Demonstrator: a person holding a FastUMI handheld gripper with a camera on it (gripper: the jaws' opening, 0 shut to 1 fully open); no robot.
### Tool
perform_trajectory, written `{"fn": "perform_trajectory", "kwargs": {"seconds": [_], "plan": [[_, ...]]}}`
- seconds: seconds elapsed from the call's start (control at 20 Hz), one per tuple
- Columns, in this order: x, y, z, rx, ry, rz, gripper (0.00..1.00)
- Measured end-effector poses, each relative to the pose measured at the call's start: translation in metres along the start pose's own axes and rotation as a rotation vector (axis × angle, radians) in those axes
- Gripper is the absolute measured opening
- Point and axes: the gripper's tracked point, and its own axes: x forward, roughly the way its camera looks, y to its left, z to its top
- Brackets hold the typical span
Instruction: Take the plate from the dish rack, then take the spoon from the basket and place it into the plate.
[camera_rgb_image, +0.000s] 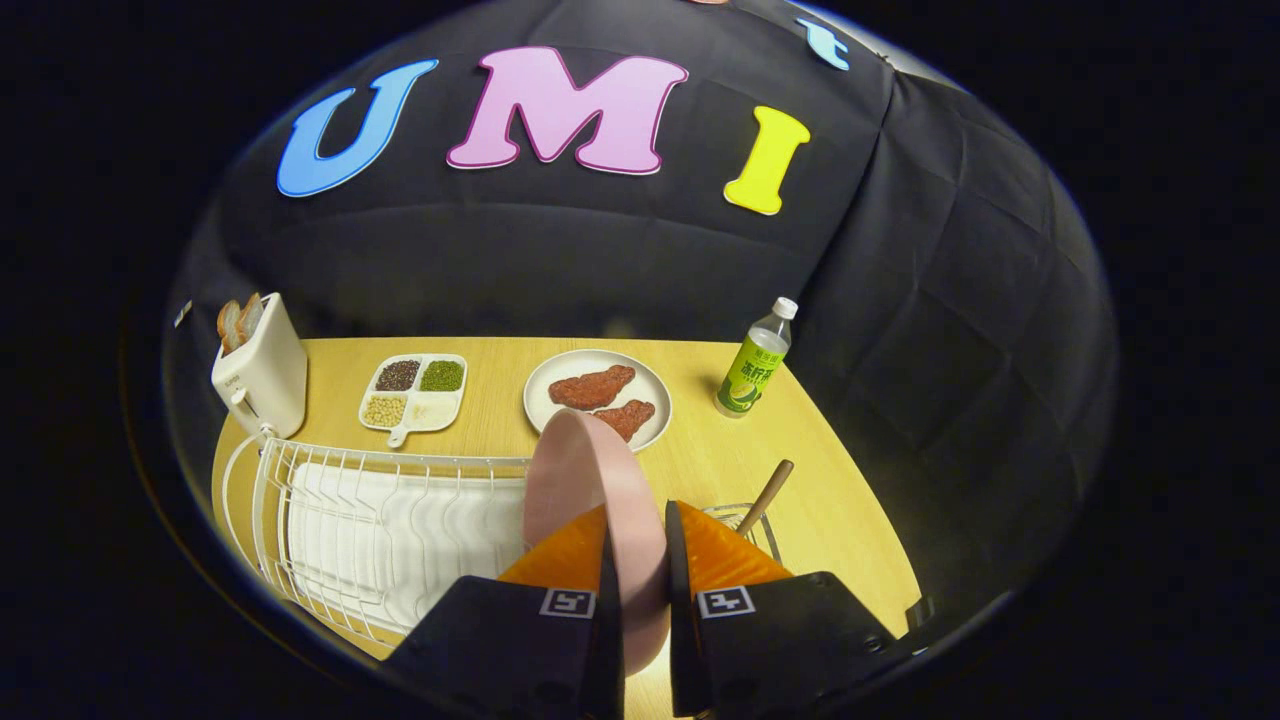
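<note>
I have the pink plate (592, 490) gripped between the two fingers of my gripper (636, 560). The fingers squeeze its rim from both sides, and the plate stands on its edge, tall and thin, right in front of me. It looks lifted clear of the white dish rack (380, 530), which sits by the near left corner of the table (700, 460). I cannot tell if the bottom of the plate touches anything.

So I think step one is nearly done: the plate is out of the rack, but it is not set down yet.

Next I think I need to lay the plate flat on a bare bit of table, maybe near the right edge, and then let go. After that comes the spoon (765, 497). Its wooden handle sticks up out of the wire basket (745, 525), just beyond my right finger.

Farther back sit a toaster (262, 375) at the far left corner, a tray of beans (415, 392), a plate of meat (597, 395) and a bottle (755, 362) near the far right corner. I must tip the plate slowly so it does not slip or bump the basket.
</note>
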Motion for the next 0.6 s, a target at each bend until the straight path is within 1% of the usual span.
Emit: {"fn": "perform_trajectory", "kwargs": {"seconds": [0.25,0.4,0.55,0.6], "plan": [[-0.003,-0.001,-0.004,-0.006,0.027,-0.001,0.22],[-0.001,-0.002,-0.001,-0.032,0.034,-0.025,0.22],[-0.008,0.003,0.011,-0.083,-0.004,-0.054,0.22],[-0.012,-0.001,0.023,-0.123,-0.05,-0.083,0.22]]}}
